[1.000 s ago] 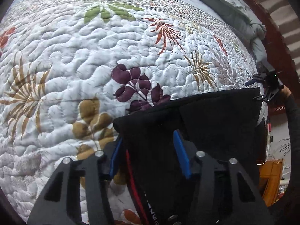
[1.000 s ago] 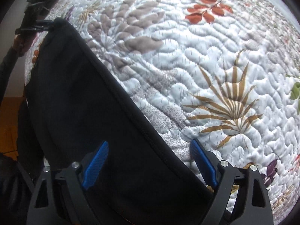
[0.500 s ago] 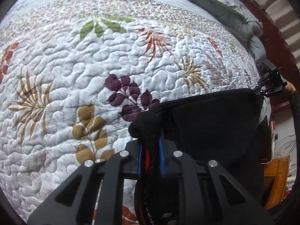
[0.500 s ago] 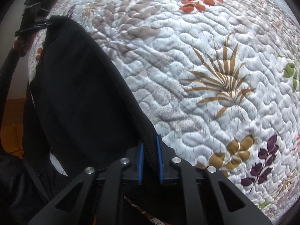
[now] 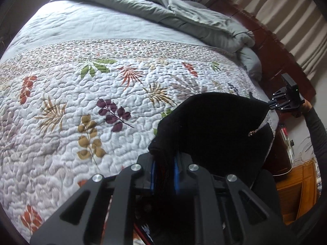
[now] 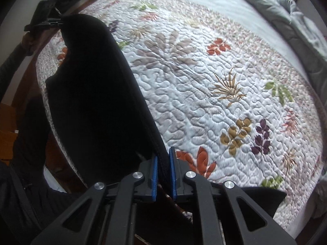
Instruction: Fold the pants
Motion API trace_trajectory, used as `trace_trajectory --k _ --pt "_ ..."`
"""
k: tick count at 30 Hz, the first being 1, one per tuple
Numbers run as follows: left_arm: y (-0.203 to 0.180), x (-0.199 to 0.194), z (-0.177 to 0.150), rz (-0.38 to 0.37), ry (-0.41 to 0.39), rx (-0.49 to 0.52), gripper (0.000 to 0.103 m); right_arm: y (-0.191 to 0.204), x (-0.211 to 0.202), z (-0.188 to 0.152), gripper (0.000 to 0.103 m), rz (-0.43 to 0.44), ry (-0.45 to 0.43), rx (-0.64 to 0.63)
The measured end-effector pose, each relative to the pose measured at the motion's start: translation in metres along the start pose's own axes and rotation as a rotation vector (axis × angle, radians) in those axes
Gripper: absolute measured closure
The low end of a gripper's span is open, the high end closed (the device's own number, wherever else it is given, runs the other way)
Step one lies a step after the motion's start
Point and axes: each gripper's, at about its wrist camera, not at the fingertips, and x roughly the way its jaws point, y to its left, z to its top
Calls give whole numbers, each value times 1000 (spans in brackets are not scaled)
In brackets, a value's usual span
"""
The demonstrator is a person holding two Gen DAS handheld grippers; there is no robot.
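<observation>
The black pants [image 5: 216, 128] hang stretched between my two grippers above the near edge of the bed. My left gripper [image 5: 165, 161] is shut on one end of their upper edge. My right gripper [image 6: 162, 163] is shut on the other end; the pants [image 6: 92, 94] run from it to the left gripper [image 6: 49, 21], seen far left. In the left wrist view the right gripper [image 5: 286, 100] shows at the far right, clamped on the cloth's corner. The cloth sags between the grips.
A quilted bedspread [image 5: 85, 94] with leaf prints covers the bed below. A crumpled grey duvet [image 5: 184, 14] lies at the far end by the dark wooden headboard [image 5: 271, 47]. A wooden cabinet [image 5: 296, 187] stands beside the bed.
Both grippers closed on the pants' edge a second ago and have since lifted it up and away from the quilt. Much more of the bed shows now.
</observation>
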Motion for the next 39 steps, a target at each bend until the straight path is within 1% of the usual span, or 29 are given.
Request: trace_trajectory --k 3,4,7,8,10,13,15,17,19,21,25,29,30,31,32,33,34,36,38,39 --pt "-15 -19 -27 -18 -22 13 91 43 1 -21 93 -74 -35 -3" --pt "-22 -26 -39 -16 -27 24 91 50 5 -26 93 -88 -40 -5" --pt "-32 -39 -67 -28 -31 37 91 83 9 -57 93 -163 -66 2" --pt "-35 -42 -78 -16 -27 50 91 94 13 -68 93 -198 -83 11" --pt "-35 -45 -96 -10 -13 60 91 113 20 -87 93 -229 -106 32" --pt "-32 -49 -121 -16 6 58 90 135 41 -110 93 -271 -107 51" --pt "-32 -44 -140 -15 39 64 90 148 55 -121 93 -297 -97 61" --pt "-34 -32 -157 -8 85 80 90 158 70 -131 93 -284 -87 92" --pt "-34 -16 -176 2 135 97 90 170 85 -139 93 -293 -70 98" --pt "-33 -6 -186 15 165 109 90 177 94 -144 93 -295 -64 113" --pt "-32 0 -197 33 175 120 89 183 103 -146 93 -326 -43 118" --pt "-41 1 -204 119 208 191 85 186 115 -146 93 -344 -3 112" --pt "-42 1 -207 146 225 208 77 188 119 -147 93 -355 9 97" --pt "-42 1 -211 186 251 219 61 190 122 -148 93 -359 15 92" --pt "-41 1 -215 223 264 229 54 191 124 -148 93 -361 18 93" --pt "-39 -2 -220 269 272 234 43 190 126 -148 93 -356 17 99" --pt "-36 -5 -223 289 275 225 39 190 127 -149 92 -352 19 105" --pt "-31 -18 -227 318 267 185 39 192 128 -150 91 -356 15 103" --pt "-36 -40 -226 324 190 149 35 194 124 -151 89 -353 7 98" --pt "-41 -50 -225 331 151 140 29 194 118 -152 86 -326 -8 116"
